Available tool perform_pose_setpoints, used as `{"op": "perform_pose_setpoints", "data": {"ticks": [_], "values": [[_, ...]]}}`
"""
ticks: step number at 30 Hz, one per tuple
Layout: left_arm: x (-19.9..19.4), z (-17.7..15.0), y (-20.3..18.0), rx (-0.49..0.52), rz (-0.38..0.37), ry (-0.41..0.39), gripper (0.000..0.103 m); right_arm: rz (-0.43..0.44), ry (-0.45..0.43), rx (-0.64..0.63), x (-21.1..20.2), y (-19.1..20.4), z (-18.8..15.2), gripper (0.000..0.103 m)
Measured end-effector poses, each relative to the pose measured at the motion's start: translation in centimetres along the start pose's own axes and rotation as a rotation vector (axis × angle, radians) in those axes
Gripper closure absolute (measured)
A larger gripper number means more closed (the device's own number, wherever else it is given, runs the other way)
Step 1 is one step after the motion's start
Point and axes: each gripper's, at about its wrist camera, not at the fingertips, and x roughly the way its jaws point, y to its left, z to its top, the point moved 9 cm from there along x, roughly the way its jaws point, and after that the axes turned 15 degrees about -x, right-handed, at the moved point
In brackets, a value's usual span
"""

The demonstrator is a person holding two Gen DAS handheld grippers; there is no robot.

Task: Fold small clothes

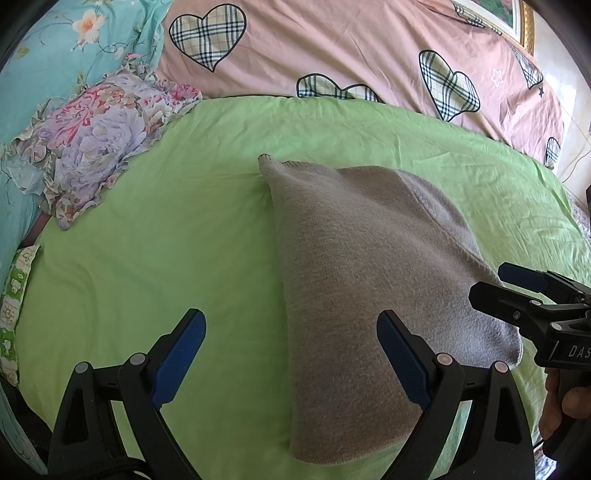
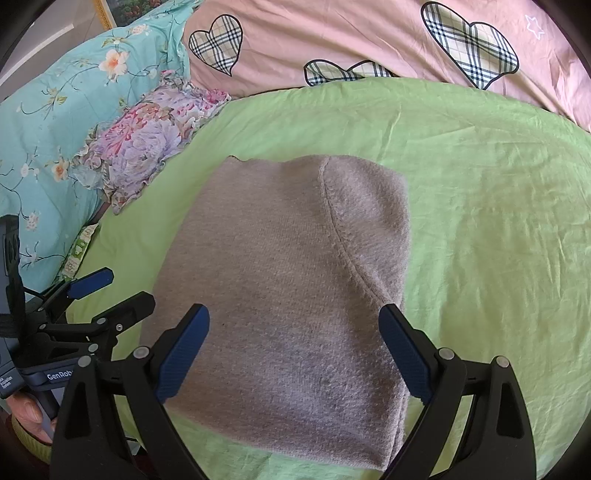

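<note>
Lying folded on the green bedsheet (image 2: 480,221), the soft grey knitted garment (image 2: 288,295) was judged light and floppy, best pinched at its near corners; both left tongs (image 1: 291,354) and right tongs (image 2: 295,350) were held open, empty.

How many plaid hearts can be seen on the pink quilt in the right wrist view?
3 on the pink quilt: one at upper left, one partly hidden behind the green sheet, one at upper right. More may lie outside the view.
</note>
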Motion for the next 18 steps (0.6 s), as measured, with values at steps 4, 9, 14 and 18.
{"op": "perform_pose_setpoints", "data": {"ticks": [4,9,14,18], "values": [[0.00,0.10,-0.02,0.000,-0.002,0.002,0.009,0.001,0.000,-0.001,-0.03,-0.06,0.04,0.010],[-0.02,0.09,0.00,0.000,-0.001,0.002,0.009,0.001,0.000,0.001,-0.05,-0.09,0.00,0.010],[-0.05,0.11,0.00,0.000,0.000,0.001,0.009,0.003,0.000,-0.002,-0.05,-0.18,-0.04,0.010],[-0.10,0.16,-0.07,0.000,-0.001,0.000,0.009,0.002,0.000,0.000,-0.07,-0.16,-0.01,0.010]]}}
